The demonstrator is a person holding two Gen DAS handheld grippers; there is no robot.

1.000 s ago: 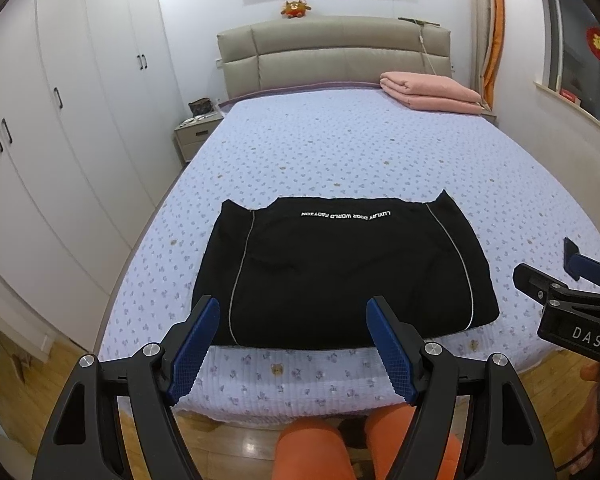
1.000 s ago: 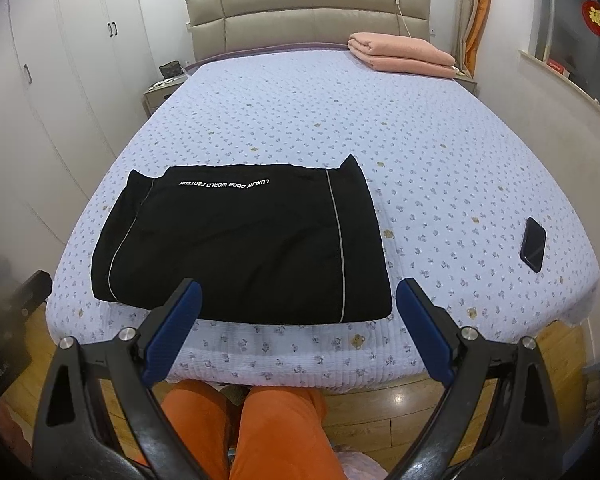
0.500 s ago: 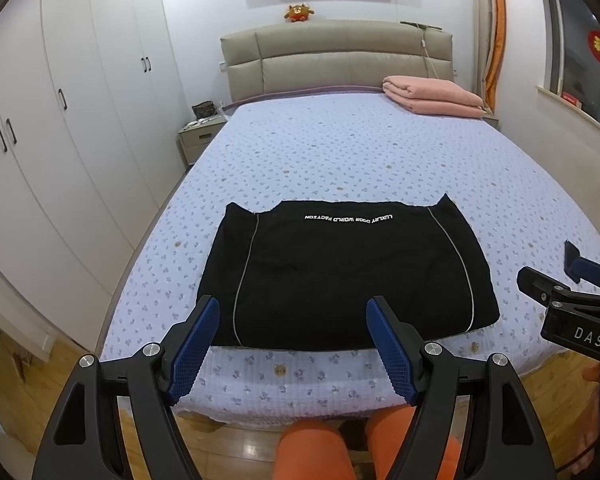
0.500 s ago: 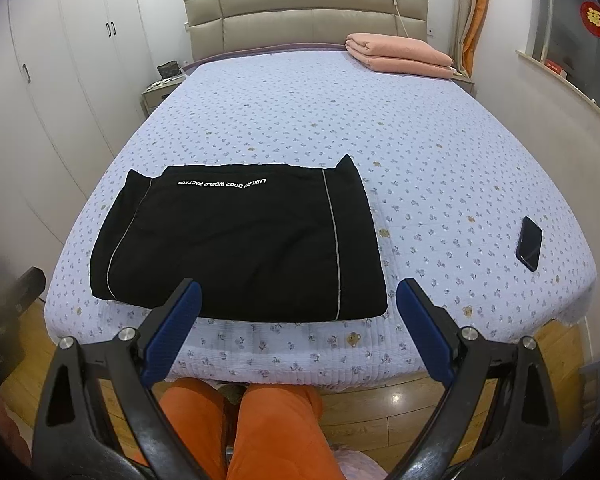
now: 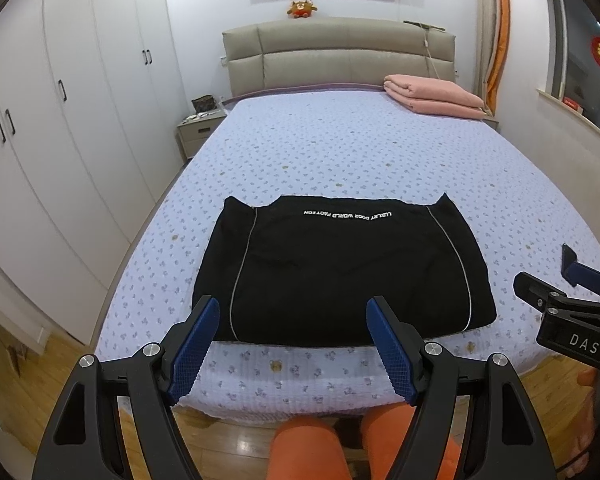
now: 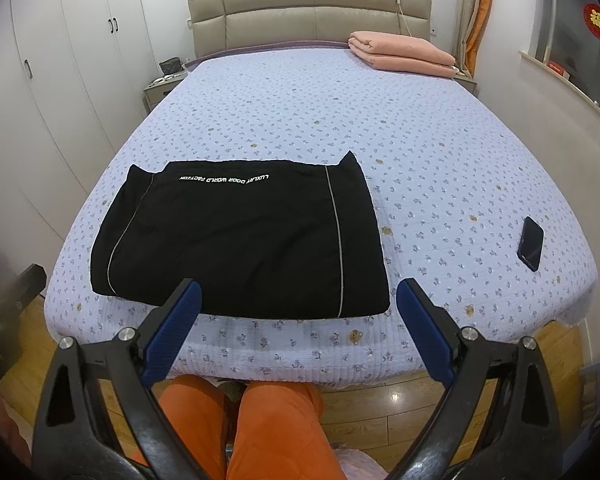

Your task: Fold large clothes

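Note:
A black garment (image 5: 340,272) (image 6: 240,240) lies folded into a flat rectangle near the foot of the bed, with white lettering along its far edge and a thin grey stripe down each side. My left gripper (image 5: 292,312) hangs open in the air in front of the garment's near edge, nothing between its blue pads. My right gripper (image 6: 298,294) is open too, held off the foot of the bed near the garment's right corner. The right gripper also shows at the right edge of the left wrist view (image 5: 572,300).
The bed (image 6: 420,160) has a lilac flowered quilt. A folded pink blanket (image 6: 400,56) lies by the headboard. A black phone (image 6: 531,243) rests near the bed's right corner. White wardrobes (image 5: 60,120) line the left wall, with a nightstand (image 5: 198,132) beside. A person's orange-clad legs (image 6: 240,428) show below.
Both views have drifted slightly; the garment sits a touch higher in the left wrist view. Both grippers stay open and the garment has not moved.

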